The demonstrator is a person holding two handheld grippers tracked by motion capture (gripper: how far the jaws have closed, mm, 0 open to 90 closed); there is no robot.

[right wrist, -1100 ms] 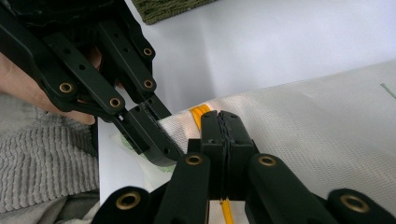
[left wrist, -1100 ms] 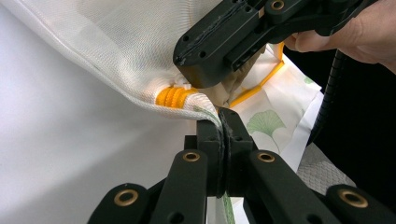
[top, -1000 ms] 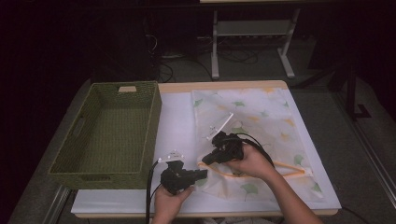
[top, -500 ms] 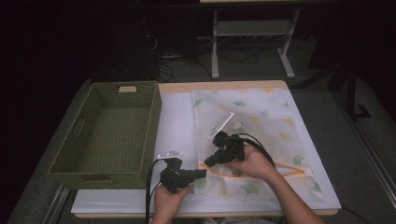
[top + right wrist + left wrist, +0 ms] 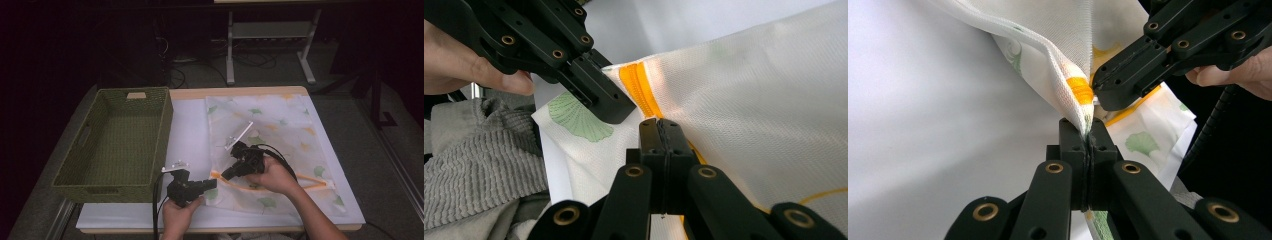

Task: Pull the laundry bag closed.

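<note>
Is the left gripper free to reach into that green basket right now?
Probably not yet: the left gripper is clamped on the mesh bag at its orange zipper end. The basket sits close beside it, nothing between.

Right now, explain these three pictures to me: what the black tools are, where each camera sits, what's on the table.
A person holds black tongs in each hand. The high view looks down on the table; the other two cameras ride on the tongs. On the table sit a green basket and a white mesh bag with green leaf prints and an orange zipper. The left tongs are shut on the bag's corner beside the zipper end. The right tongs are shut on the bag right next to them.
</note>
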